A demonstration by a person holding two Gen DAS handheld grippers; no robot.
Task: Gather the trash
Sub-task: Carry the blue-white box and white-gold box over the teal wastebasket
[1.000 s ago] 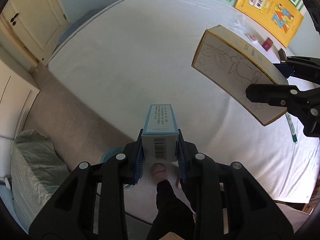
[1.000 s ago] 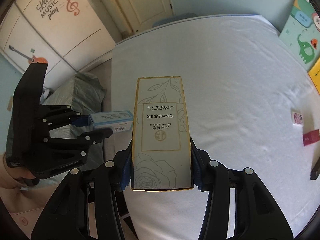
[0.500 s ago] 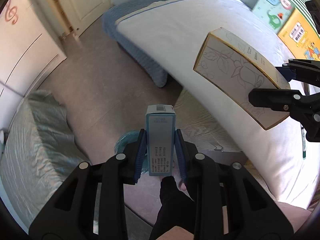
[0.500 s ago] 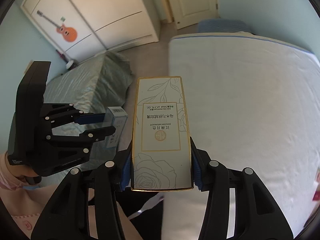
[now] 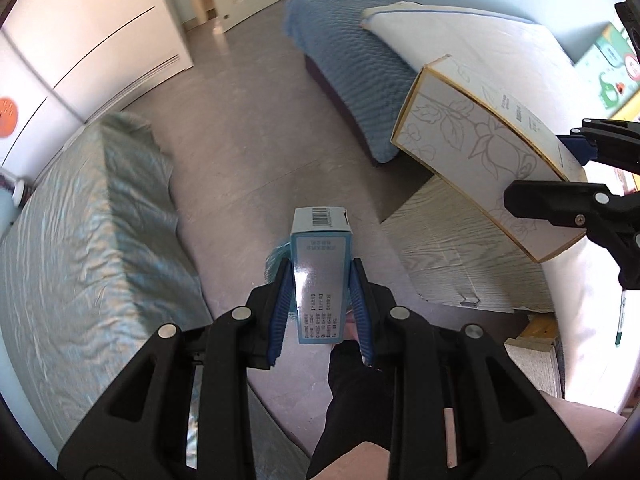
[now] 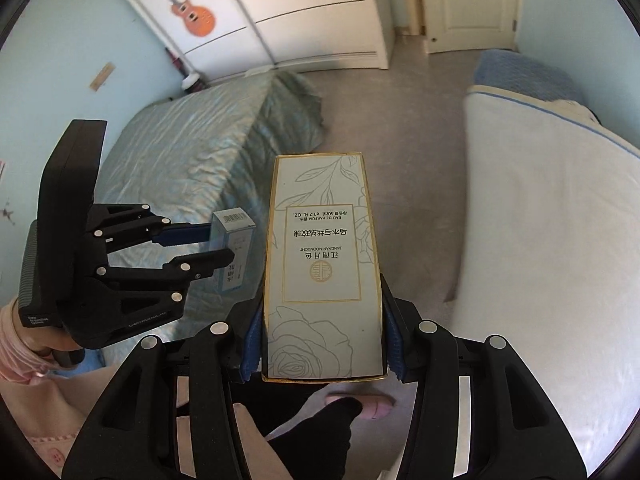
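Note:
My left gripper point(image 5: 320, 280) is shut on a small blue-and-white carton point(image 5: 320, 264) with a barcode on its end, held over the grey floor. A teal bin rim point(image 5: 278, 258) peeks out just behind and below the carton. My right gripper point(image 6: 322, 332) is shut on a tall pale perfume box point(image 6: 322, 264) with gold edging and rose drawings. In the left wrist view that perfume box point(image 5: 480, 152) hangs at the right, above the bed edge. In the right wrist view the left gripper point(image 6: 208, 246) and its carton point(image 6: 234, 248) sit at the left.
A white bed point(image 6: 560, 240) lies at the right, with a blue blanket point(image 5: 352, 68) at its end. A low green-covered mattress point(image 5: 80, 240) fills the left. A white wardrobe point(image 6: 300, 12) and a door point(image 6: 472, 0) stand at the back. A person's black-socked foot point(image 5: 356, 380) stands below the grippers.
Both grippers have swung away from over the white bed to above the floor between the beds, rolling as they went. Each keeps its box; the wardrobe and green mattress have come into view.

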